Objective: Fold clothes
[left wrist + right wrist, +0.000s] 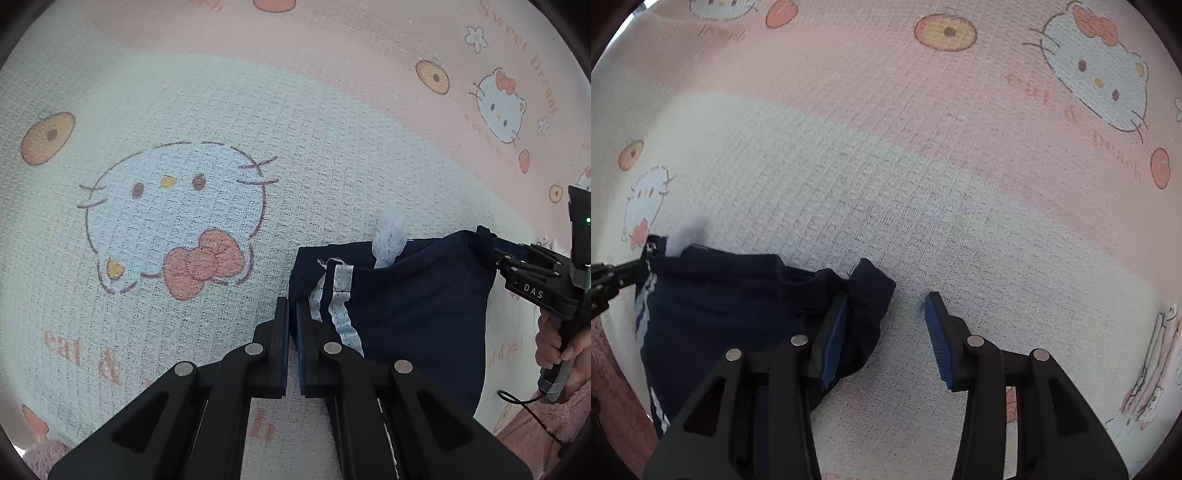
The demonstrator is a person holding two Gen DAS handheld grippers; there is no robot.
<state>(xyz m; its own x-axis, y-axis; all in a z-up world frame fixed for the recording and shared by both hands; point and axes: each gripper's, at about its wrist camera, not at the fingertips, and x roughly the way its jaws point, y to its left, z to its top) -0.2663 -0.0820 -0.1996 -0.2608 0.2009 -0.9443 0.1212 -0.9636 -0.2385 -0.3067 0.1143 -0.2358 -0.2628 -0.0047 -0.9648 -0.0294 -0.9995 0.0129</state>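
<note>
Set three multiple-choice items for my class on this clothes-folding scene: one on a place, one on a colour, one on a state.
1. Beneath the navy garment is: A a wooden table; B a cartoon-printed blanket; C a metal tray.
2. The garment's side stripes are: A red; B white; C yellow.
3. The right gripper has its jaws: A shut tight; B apart; C out of view.

Answers: 1 B, the printed blanket shows all round the garment. 2 B, pale stripes run along its edge. 3 B, a wide gap shows between its jaws.
</note>
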